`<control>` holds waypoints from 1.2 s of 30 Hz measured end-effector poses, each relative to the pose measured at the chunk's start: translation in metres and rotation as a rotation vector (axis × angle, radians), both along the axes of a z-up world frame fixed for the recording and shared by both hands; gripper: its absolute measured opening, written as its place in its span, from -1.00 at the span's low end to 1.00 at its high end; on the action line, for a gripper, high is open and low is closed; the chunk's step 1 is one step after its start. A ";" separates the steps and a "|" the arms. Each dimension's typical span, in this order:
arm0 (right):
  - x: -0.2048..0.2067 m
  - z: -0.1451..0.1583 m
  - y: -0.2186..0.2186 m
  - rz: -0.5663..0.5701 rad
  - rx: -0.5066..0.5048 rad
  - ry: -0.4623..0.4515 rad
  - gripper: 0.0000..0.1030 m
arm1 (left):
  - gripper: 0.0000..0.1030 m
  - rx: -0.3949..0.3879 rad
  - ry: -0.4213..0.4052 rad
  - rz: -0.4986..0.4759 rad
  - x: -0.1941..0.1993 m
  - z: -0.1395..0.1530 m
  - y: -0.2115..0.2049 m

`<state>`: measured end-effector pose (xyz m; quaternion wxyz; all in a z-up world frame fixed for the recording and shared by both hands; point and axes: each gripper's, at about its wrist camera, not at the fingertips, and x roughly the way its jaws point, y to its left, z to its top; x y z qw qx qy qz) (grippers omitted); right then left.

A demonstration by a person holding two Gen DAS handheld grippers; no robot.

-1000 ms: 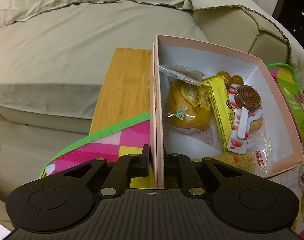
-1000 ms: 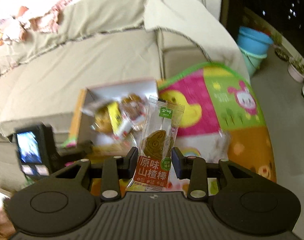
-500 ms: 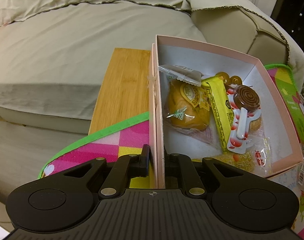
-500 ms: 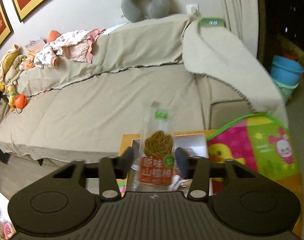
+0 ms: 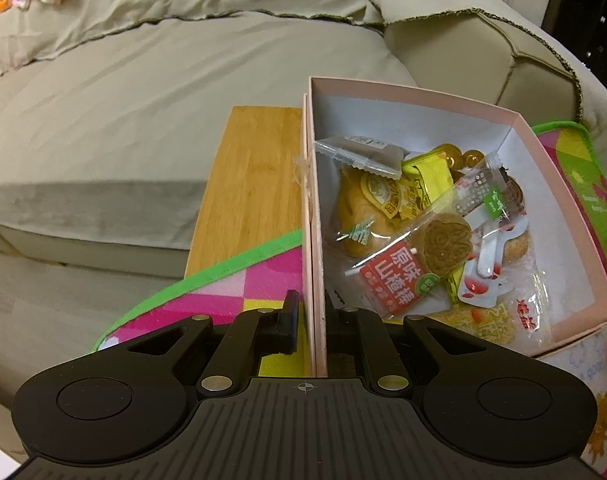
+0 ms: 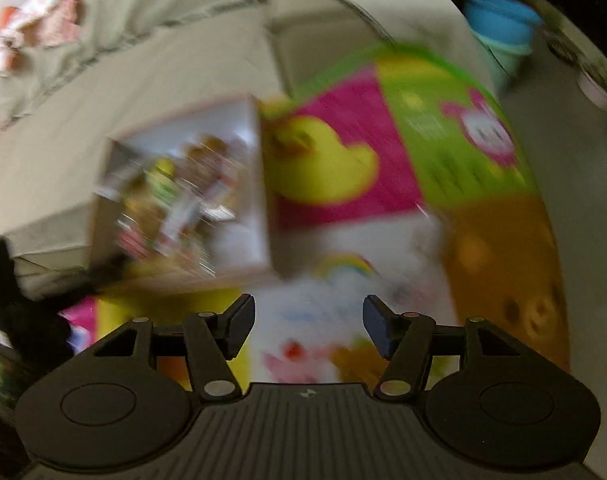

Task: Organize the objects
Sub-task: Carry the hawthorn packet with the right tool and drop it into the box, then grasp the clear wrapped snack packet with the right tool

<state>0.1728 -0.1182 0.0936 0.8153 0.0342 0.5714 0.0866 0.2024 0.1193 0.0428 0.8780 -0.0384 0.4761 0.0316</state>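
- Snack packet point(image 5: 413, 266) with a red label and a brown embossed disc inside clear wrap: lying atop the other snacks inside the pink box point(image 5: 415, 94), label end toward six o'clock, clear end toward one o'clock.
- Under and around it: a bun-like yellow pastry in wrap point(image 5: 363, 216) at nine o'clock, a yellow sachet point(image 5: 427, 172) at twelve o'clock, a white-and-red packet point(image 5: 485, 276) at three o'clock, all within the same box.
- Left gripper point(image 5: 319, 320): clamped narrow on the box's near-left wall, one finger outside, one inside; wall upright between the pads.
- Box resting partly on a bamboo board point(image 5: 255, 184) and partly on a bright play mat point(image 5: 223, 292) with a green border; board at ten o'clock from the gripper.
- Right gripper point(image 6: 305, 322): jaws opening, about half-spread, nothing between the fingers point(image 6: 237, 324); pointed steeply down over the mat point(image 6: 455, 128).
- From the right wrist view, heavily blurred: box point(image 6: 259, 184) at eleven o'clock, contents unreadable; yellow duck print point(image 6: 323, 164) at twelve o'clock; left gripper's dark body at nine o'clock, at the box's corner.
- Beyond: beige covered sofa point(image 5: 143, 112) filling ten to one o'clock in the left view; blue tub point(image 6: 499, 20) at two o'clock in the right view.
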 end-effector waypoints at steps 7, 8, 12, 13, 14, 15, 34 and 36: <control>-0.010 -0.015 -0.052 -0.038 -0.043 0.022 0.19 | -0.79 0.027 -0.018 -0.012 0.001 -0.001 -0.003; -0.007 -0.016 -0.057 -0.041 -0.047 0.022 0.21 | -0.79 0.030 -0.022 -0.016 0.001 -0.001 -0.003; 0.002 -0.025 -0.071 -0.045 -0.052 0.030 0.22 | -0.81 0.049 -0.042 -0.037 0.000 -0.002 -0.007; 0.005 -0.028 -0.073 -0.043 -0.051 0.033 0.22 | -0.81 0.062 -0.045 -0.037 0.001 -0.002 -0.010; 0.007 -0.032 -0.075 -0.040 -0.052 0.037 0.22 | -0.81 0.071 -0.046 -0.037 0.002 -0.002 -0.011; 0.010 -0.037 -0.076 -0.038 -0.053 0.041 0.22 | -0.81 0.077 -0.046 -0.035 0.003 -0.003 -0.012; 0.075 -0.099 -0.031 0.009 -0.137 0.025 0.17 | -0.80 0.069 -0.082 -0.051 0.009 -0.003 -0.008; 0.075 -0.098 -0.027 0.019 -0.141 0.018 -0.04 | -0.80 0.054 -0.075 -0.047 0.009 -0.002 -0.006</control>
